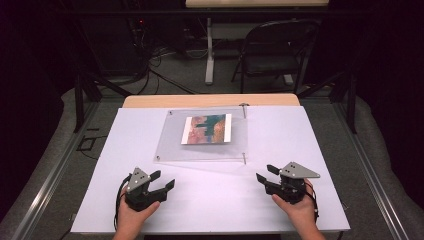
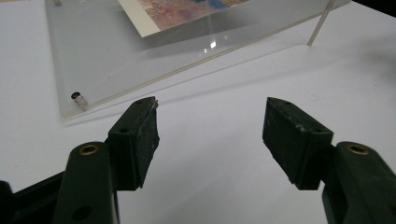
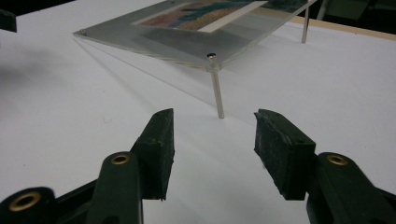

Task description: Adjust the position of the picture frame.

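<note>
Dark curtains and a folding chair (image 1: 272, 47) close off the far side of the room, and a white worktop (image 1: 280, 200) fills the near ground. On it, toward the far middle, stands a clear plastic frame (image 1: 172, 147) with a colourful picture (image 1: 207, 129) sandwiched in it. The frame is raised on thin metal legs; the right gripper view shows the near right leg (image 3: 217, 95) lifting that corner clear of the surface, while the near left corner with its small metal stud (image 2: 79, 99) seems to sit lower, close to the worktop.

The left hand-held gripper (image 1: 162, 181) rests near the front edge, jaws spread wide and holding nothing. The right hand-held gripper (image 1: 266, 173) sits likewise on the other side, jaws well apart and empty. The frame lies ahead of and between them, apart from both; its near left corner is just beyond the left jaws, and its near right leg stands just past the right jaws.

The step in hand looks like an approach to the frame. To do it well, each side should probably come in level with the plate's edge, close on the plastic rim rather than on a leg, and grip both corners together so the plate does not twist or tip.
</note>
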A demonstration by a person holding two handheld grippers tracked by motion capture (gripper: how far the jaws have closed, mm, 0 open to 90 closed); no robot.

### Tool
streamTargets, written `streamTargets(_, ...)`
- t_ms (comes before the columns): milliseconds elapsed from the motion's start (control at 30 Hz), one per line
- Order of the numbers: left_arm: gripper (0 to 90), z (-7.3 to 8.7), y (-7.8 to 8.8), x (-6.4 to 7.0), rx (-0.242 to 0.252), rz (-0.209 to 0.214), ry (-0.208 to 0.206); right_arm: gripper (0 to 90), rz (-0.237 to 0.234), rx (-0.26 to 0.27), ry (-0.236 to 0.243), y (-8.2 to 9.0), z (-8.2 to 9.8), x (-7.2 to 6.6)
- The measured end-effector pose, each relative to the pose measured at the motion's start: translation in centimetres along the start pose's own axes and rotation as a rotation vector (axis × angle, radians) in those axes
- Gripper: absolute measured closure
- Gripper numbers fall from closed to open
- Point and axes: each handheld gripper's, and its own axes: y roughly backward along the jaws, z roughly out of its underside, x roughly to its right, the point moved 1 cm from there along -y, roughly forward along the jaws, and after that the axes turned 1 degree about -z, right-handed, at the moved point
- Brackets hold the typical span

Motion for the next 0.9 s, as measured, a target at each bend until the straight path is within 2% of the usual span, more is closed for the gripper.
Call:
streamTargets(133, 36.5, 0.1, -0.1, -0.2, 0.001, 0.015, 0.03, 47.0, 0.009, -0.016, 0.014, -0.2, 0.1, -0.1)
streamTargets(233, 36.3, 0.1, -0.2, -0.2, 0.006, 0.009, 0.028, 49.1, 0.012, -0.012, 0.016, -0.2, 0.0, -0.1)
streamTargets(300, 36.1, 0.2, -0.3, -0.2, 0.017, 0.038, 0.03, 51.0, 0.011, -0.007, 0.018, -0.2, 0.0, -0.1)
streamTargets(333, 36.0, 0.2, -0.4, 0.0, 0.01, 0.034, 0.012, 53.1, 0.009, -0.008, 0.01, -0.2, 0.0, 0.0)
streamTargets(367, 36.0, 0.2, -0.4, 0.0, 0.01, 0.034, 0.012, 53.1, 0.009, -0.008, 0.01, -0.2, 0.0, 0.0)
streamTargets(467, 36.5, 0.1, -0.4, 0.1, 0.015, 0.034, 0.01, 55.0, -0.018, -0.023, -0.002, -0.5, -0.1, 0.2)
streamTargets(500, 36.5, 0.0, -0.4, 0.1, 0.02, 0.044, 0.013, 55.0, -0.018, -0.023, -0.002, -0.5, -0.1, 0.2)
streamTargets(533, 37.6, 0.0, -0.5, 0.1, 0.022, 0.079, 0.027, 56.6, -0.027, -0.022, -0.008, -0.6, -0.1, 0.2)
streamTargets(600, 39.5, -0.2, -0.9, 0.2, 0.021, 0.1, 0.025, 58.3, -0.05, -0.027, 0.001, -0.7, -0.4, 0.0)
streamTargets(700, 40.9, -0.6, -1.1, 0.3, 0.013, 0.122, 0.045, 58.3, -0.047, -0.04, 0.016, -0.9, -0.7, -0.2)
streamTargets(733, 41.2, -0.9, -1.3, 0.3, 0.02, 0.124, 0.058, 58.6, -0.047, -0.049, 0.03, -1.1, -0.9, -0.3)
streamTargets(900, 44.1, -2.1, -1.3, 0.3, 0.039, 0.111, 0.058, 58.5, -0.028, -0.057, 0.028, -1.6, -1.2, -0.2)
